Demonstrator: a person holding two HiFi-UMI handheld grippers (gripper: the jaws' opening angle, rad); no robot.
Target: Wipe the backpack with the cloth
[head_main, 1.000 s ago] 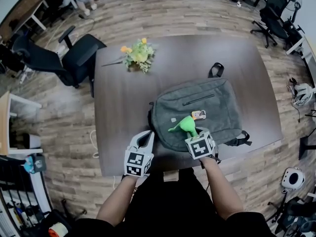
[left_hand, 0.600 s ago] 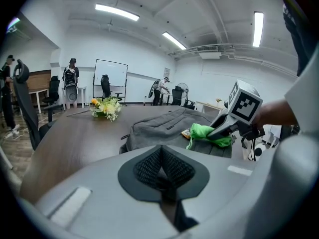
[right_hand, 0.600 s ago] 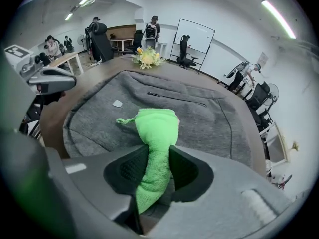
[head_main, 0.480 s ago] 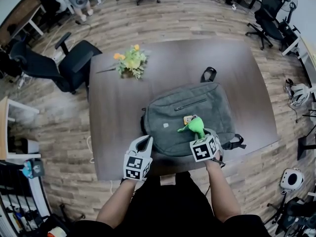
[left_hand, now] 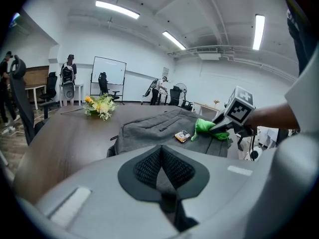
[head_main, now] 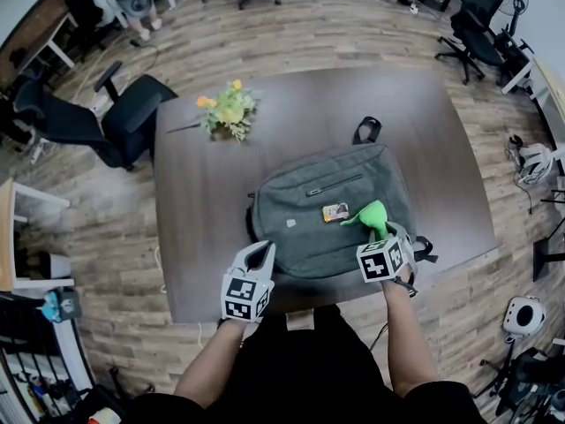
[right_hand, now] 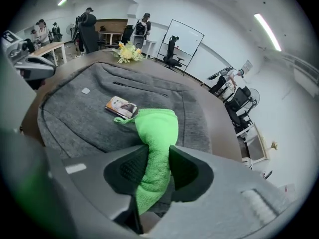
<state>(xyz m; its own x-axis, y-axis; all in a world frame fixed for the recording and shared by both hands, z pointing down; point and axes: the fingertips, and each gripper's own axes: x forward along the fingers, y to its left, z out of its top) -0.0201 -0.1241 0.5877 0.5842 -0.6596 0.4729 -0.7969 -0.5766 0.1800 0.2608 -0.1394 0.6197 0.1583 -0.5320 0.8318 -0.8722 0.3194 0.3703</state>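
A grey backpack (head_main: 325, 208) lies flat on the dark table (head_main: 203, 201), with a small printed tag (head_main: 335, 211) on its front. My right gripper (head_main: 381, 233) is shut on a green cloth (head_main: 371, 215) that rests on the pack's right side, just right of the tag. In the right gripper view the cloth (right_hand: 155, 133) runs between the jaws onto the backpack (right_hand: 89, 118). My left gripper (head_main: 257, 258) sits shut and empty at the pack's near left corner. The left gripper view shows the backpack (left_hand: 154, 128) ahead and the cloth (left_hand: 208, 130) at right.
A bunch of yellow flowers (head_main: 225, 111) lies at the table's far left. A black office chair (head_main: 124, 117) stands left of the table, more chairs (head_main: 481, 20) at the far right. The pack's top handle (head_main: 366, 131) points away from me. People stand far off in the room.
My right gripper has slid the green cloth rightward across the backpack, from left of the tag to its right side. The left gripper has stayed at the near left corner.
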